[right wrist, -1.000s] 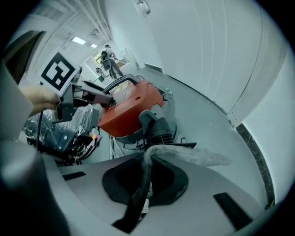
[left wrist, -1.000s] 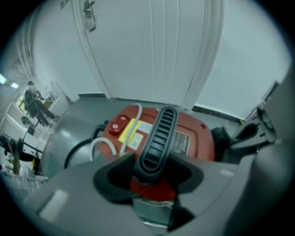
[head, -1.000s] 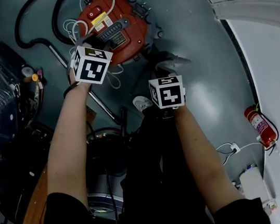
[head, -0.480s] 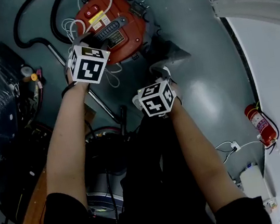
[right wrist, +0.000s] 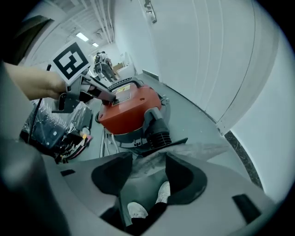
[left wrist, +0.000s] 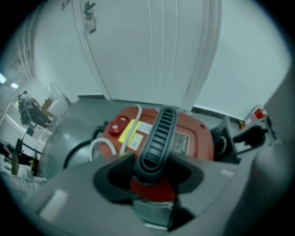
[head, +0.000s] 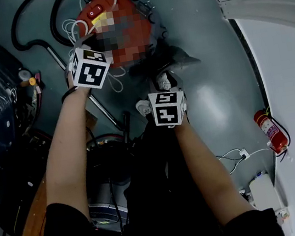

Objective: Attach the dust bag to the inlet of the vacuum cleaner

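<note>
Underfoot, a grey floor (head: 201, 34), edged at the right by a white wall (head: 287, 53). Standing on that floor, a red vacuum cleaner (left wrist: 205, 138), round-lidded, with a white cord (left wrist: 99, 145) looped over its top. Lying on the floor just beside the cleaner's black ribbed side fitting (right wrist: 159, 133), a crumpled grey dust bag (right wrist: 195, 148), not attached to the machine.

Clamped onto the black ribbed handle (left wrist: 159, 133) on the cleaner's lid: the left hand-held gripper (left wrist: 152, 168), pointing steeply down, one jaw at each side of the handle's near end and closed against it.

Hovering over the near edge of the dust bag: the right hand-held gripper (right wrist: 148, 168), jaws just opened and standing wide apart. Between them, only the bag's crinkled edge, pressed by neither pad.

Against the wall, well apart from the cleaner, a red fire extinguisher (head: 269, 131). Seen down through the right jaws' gap, a pair of white shoes (right wrist: 136, 211) on the floor.
</note>
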`<state>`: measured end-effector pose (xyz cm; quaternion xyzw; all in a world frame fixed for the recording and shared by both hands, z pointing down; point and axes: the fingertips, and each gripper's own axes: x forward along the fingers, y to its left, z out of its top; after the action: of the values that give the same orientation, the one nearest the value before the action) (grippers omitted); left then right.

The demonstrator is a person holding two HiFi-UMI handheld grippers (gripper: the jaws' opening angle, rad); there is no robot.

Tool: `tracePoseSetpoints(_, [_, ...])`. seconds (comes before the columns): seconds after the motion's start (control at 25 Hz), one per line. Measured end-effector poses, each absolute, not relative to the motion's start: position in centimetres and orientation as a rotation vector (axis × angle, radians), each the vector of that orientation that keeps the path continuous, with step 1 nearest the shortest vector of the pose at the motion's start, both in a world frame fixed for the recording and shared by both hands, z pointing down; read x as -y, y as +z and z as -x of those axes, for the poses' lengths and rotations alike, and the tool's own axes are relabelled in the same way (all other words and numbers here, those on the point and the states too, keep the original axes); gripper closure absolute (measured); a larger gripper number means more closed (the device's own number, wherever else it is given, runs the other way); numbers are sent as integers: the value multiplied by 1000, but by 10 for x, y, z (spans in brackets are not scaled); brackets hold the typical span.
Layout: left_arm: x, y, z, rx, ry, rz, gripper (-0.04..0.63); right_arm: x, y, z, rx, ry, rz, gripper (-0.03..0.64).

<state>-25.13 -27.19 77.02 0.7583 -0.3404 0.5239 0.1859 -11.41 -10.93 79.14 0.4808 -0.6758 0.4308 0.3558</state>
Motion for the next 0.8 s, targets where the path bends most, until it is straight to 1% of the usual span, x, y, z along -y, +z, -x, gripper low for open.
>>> tracePoseSetpoints(0.6, [272, 769, 250, 1008, 1442, -2155, 403, 110, 779, 96, 1738, 1097, -1359, 420])
tracePoseSetpoints(0.64, [272, 768, 251, 1022, 1446, -2157, 403, 110, 776, 94, 1739, 1096, -1379, 433])
tracePoseSetpoints(0.68, [271, 767, 252, 1038, 1449, -2162, 400, 111, 772, 91, 1740, 1093, -1403, 463])
tracePoseSetpoints(0.76, [270, 760, 255, 1079, 1439, -2186, 386, 113, 764, 85, 1741, 1076, -1456, 540])
tracePoseSetpoints(0.8, [269, 754, 257, 1112, 1415, -2200, 373, 114, 761, 81, 1741, 1063, -1479, 597])
